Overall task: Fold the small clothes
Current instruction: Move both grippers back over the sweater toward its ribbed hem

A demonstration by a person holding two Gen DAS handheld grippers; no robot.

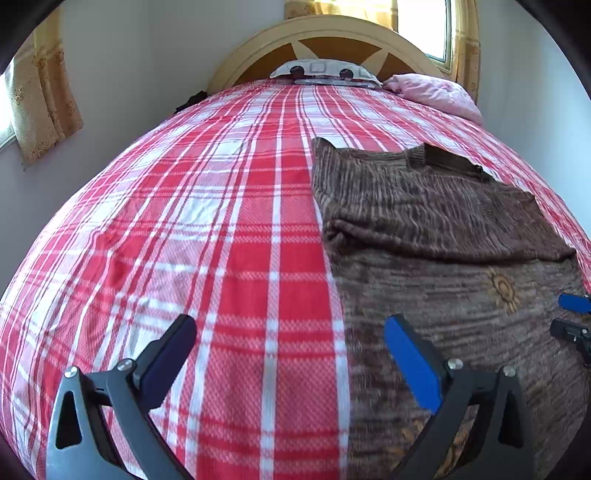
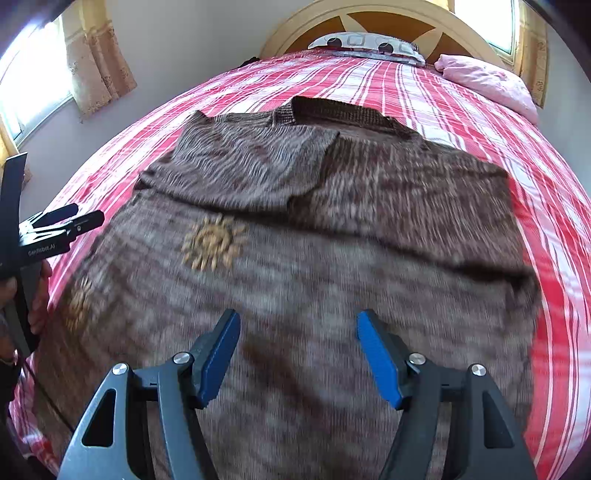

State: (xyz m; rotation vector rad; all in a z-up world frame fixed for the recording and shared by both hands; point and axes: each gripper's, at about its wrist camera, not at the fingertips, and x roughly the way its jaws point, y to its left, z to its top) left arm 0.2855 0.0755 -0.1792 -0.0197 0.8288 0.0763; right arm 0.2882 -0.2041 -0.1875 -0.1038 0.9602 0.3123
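Observation:
A brown knitted sweater (image 2: pixel 314 236) with gold sun motifs lies flat on the red plaid bedspread (image 1: pixel 207 229), both sleeves folded in across its chest. In the left wrist view the sweater (image 1: pixel 443 229) fills the right half. My left gripper (image 1: pixel 291 328) hovers open over the sweater's left edge, one finger above the bedspread, the other above the knit. My right gripper (image 2: pixel 297 325) hovers open over the sweater's lower body with nothing between its pads. The left gripper (image 2: pixel 79 218) also shows at the left edge of the right wrist view, held by a hand.
A patterned pillow (image 1: pixel 325 70) and a pink bundle (image 1: pixel 436 94) lie at the rounded headboard (image 2: pixel 388 14). Curtained windows (image 2: pixel 33 81) flank the bed. Bare bedspread stretches left of the sweater and toward the pillows.

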